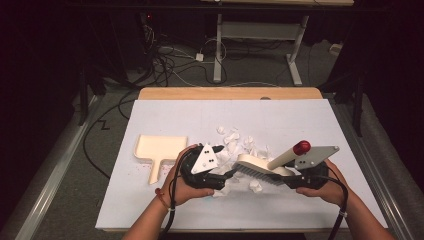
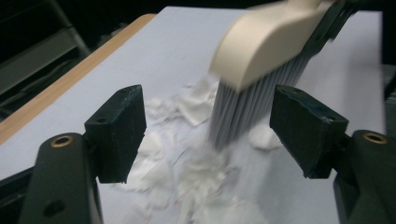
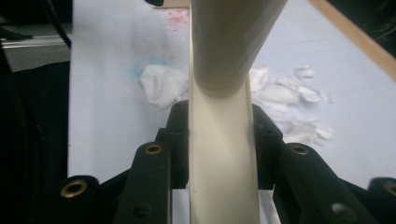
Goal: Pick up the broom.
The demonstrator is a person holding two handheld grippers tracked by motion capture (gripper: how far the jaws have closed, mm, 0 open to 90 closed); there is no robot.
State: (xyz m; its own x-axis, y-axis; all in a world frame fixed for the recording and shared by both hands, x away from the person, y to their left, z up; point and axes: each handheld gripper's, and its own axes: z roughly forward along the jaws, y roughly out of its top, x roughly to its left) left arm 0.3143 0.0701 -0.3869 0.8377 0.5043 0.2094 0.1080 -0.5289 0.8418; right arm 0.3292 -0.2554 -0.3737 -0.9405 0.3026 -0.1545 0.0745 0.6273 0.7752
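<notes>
The right tool (image 1: 292,181) clamps the cream hand brush (image 1: 260,167), whose bristles rest among torn paper scraps (image 1: 232,142) mid-surface. The left tool (image 1: 222,176) gapes open, empty, beside the bristles.

1. One cream brush (image 1: 260,167) with grey bristles and a red-capped handle is sitting over the bench (image 1: 300,120).
2. One cream dustpan (image 1: 157,150) is lying at the left.
3. Many torn white paper scraps (image 1: 232,140), too many to count, are lying in one loose heap.
4. Two hand-held grippers, left gripper (image 1: 222,175) and right gripper (image 1: 287,180), are working the scene.
</notes>
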